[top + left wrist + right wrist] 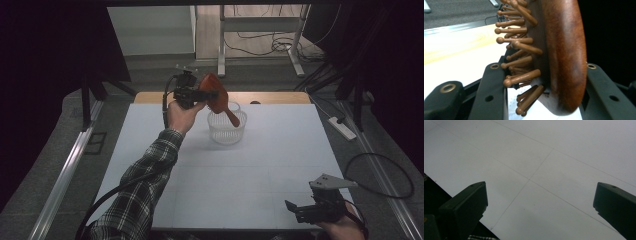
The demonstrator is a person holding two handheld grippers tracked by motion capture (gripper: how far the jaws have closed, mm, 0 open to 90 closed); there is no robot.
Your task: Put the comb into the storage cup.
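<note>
A brown wooden hairbrush (218, 97) hangs over a clear plastic basket (227, 128) at the far middle of the white table (260, 165). My left gripper (204, 94) is shut on its head, with the handle pointing down into the basket. In the left gripper view the hairbrush (559, 55) sits between the two jaws, its wooden pins pointing left. My right gripper (291, 208) rests near the table's front right edge, open, with nothing between its fingers (466, 205).
A wooden strip (270, 97) runs along the table's far edge. A power strip (342, 127) and cables (380, 175) lie on the floor at the right. A desk frame (260, 40) stands beyond the table.
</note>
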